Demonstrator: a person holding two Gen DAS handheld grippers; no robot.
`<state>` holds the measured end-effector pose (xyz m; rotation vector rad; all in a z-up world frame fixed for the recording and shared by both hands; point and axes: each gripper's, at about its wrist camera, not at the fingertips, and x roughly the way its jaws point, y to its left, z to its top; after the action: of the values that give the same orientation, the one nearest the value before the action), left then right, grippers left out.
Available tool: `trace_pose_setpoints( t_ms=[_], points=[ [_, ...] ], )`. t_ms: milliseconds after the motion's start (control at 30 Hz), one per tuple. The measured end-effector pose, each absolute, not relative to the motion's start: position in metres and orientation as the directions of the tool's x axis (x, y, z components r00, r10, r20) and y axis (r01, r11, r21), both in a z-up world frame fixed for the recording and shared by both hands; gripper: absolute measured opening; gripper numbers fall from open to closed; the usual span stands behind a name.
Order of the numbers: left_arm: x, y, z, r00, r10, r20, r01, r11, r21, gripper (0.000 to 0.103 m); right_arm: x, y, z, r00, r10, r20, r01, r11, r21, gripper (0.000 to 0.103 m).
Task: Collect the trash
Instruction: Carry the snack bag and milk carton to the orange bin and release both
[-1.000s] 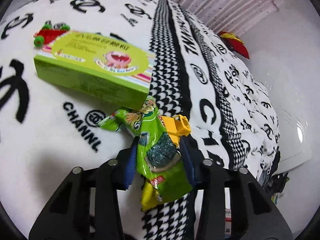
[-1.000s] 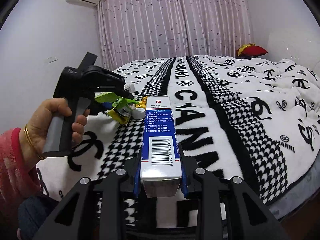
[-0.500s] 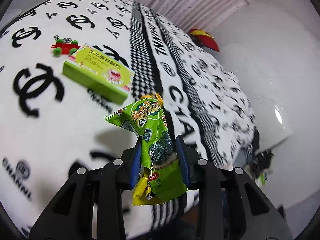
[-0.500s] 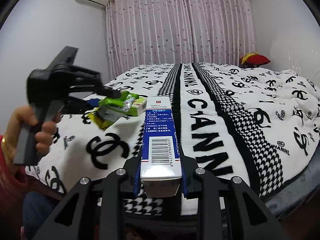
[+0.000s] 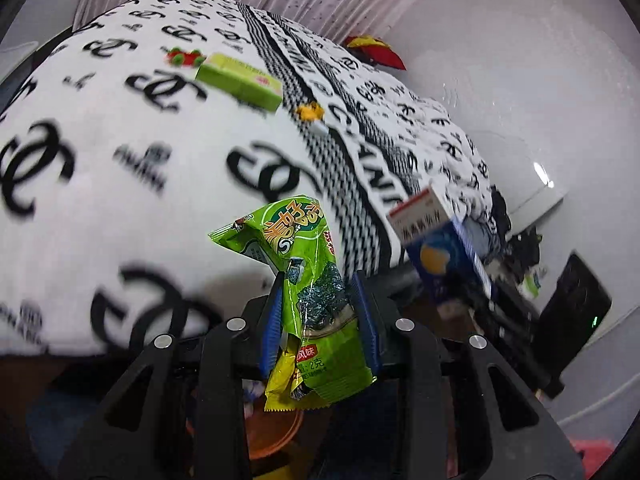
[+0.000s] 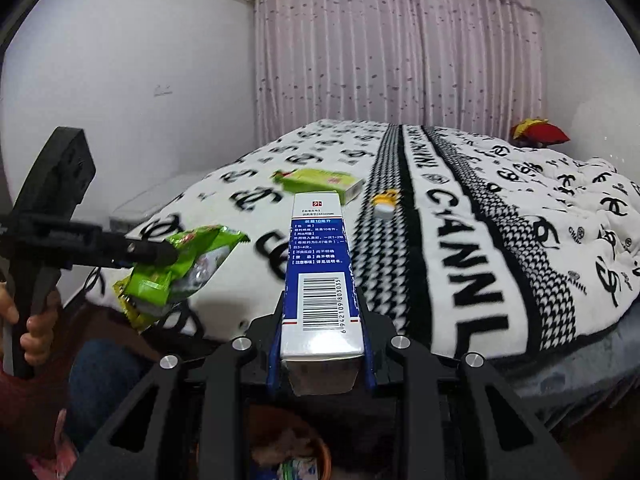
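Observation:
My left gripper (image 5: 318, 308) is shut on a green snack wrapper (image 5: 308, 280) and holds it in the air past the bed's front edge; it shows from the side in the right wrist view (image 6: 180, 268). My right gripper (image 6: 322, 320) is shut on a blue and white carton (image 6: 320, 264), also seen in the left wrist view (image 5: 436, 240). A green box (image 5: 240, 80) and a small yellow and white piece (image 5: 310, 114) lie on the bed. An orange bin (image 6: 324, 454) with trash inside sits below the grippers; it also shows in the left wrist view (image 5: 276, 432).
The bed carries a black and white logo blanket (image 6: 500, 208). A small red and green toy (image 5: 184, 56) lies behind the green box. A red cushion (image 6: 540, 134) sits at the far side. Pink curtains (image 6: 396, 60) hang behind. Dark clutter (image 5: 520, 248) is on the floor at right.
Both grippers have drawn back from the bed with their loads. The wrapper has been lifted off the blanket, and the orange bin has come into view below.

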<state>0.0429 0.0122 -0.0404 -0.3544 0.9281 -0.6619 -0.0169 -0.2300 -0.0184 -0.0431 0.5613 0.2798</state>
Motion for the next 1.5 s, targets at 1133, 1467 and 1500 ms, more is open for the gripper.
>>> trace_pose_setpoints(
  t_ms=[1133,1467,1500],
  points=[
    [-0.016,-0.013,-0.252,0.062,-0.474,-0.879,0.222,0.865,-0.451,0.032,-0.037,-0.195,-0.220,0.316,0.286,-0.904,-0.256,0.944,0.209,0.030],
    [-0.001,-0.034,-0.300,-0.033,-0.360,-0.932,0.216,0.908,-0.358,0.032,-0.008,-0.196,-0.277,0.190,0.286,-0.939,-0.176,0.951,0.253,0.030],
    [-0.001,-0.034,-0.303,-0.041,-0.354,-0.934,0.215,0.910,-0.354,0.034,-0.007,-0.196,-0.278,0.182,0.292,-0.939,-0.170,0.950,0.263,0.031]
  ],
)
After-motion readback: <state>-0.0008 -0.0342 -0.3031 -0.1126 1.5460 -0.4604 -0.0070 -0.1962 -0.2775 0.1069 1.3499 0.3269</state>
